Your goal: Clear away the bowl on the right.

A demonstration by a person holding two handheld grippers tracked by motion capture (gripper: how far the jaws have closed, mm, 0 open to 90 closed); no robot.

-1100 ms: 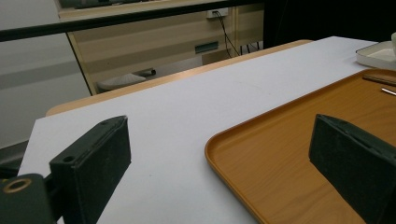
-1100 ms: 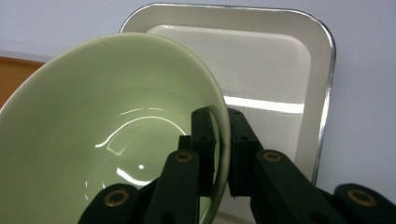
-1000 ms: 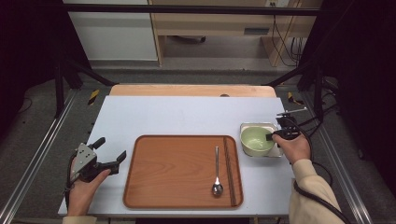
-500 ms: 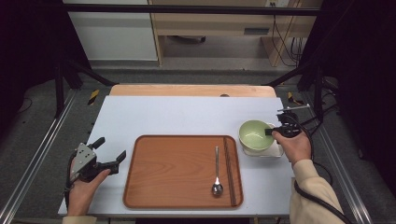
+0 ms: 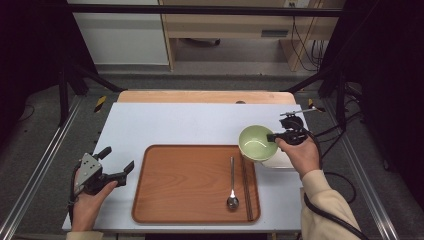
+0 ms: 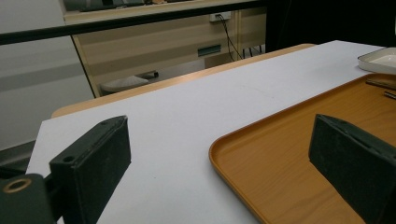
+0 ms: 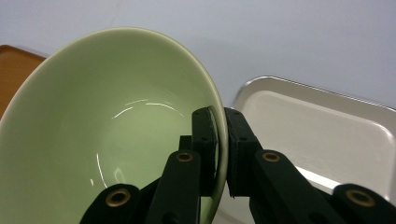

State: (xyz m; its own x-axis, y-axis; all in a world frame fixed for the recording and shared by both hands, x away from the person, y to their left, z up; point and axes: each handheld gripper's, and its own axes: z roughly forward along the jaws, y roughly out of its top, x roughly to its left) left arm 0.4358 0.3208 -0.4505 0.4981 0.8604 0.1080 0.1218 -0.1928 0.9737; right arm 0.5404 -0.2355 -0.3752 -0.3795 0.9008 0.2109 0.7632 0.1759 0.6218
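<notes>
A pale green bowl [image 5: 255,142] hangs tilted above the table, over the right edge of the wooden tray [image 5: 185,185]. My right gripper [image 5: 274,136] is shut on its right rim. In the right gripper view the two black jaws pinch the rim of the bowl [image 7: 116,116], one inside and one outside, at my right gripper [image 7: 222,140]. A metal spoon [image 5: 232,182] and dark chopsticks [image 5: 246,182] lie on the tray's right part. My left gripper [image 5: 119,159] rests open at the table's left front, with nothing between its jaws. In its own view my left gripper [image 6: 219,158] faces the wooden tray's near corner [image 6: 261,158].
A small white rectangular tray [image 5: 281,160] lies just right of the wooden tray, under the raised bowl; it shows as a shallow tray [image 7: 322,126] behind the jaws. The white tabletop [image 5: 180,125] stretches behind the wooden tray. Dark frame rails run along both sides.
The right gripper has lifted the green bowl off the small white tray and carried it left, toward the wooden tray. The left gripper has stayed where it was.
</notes>
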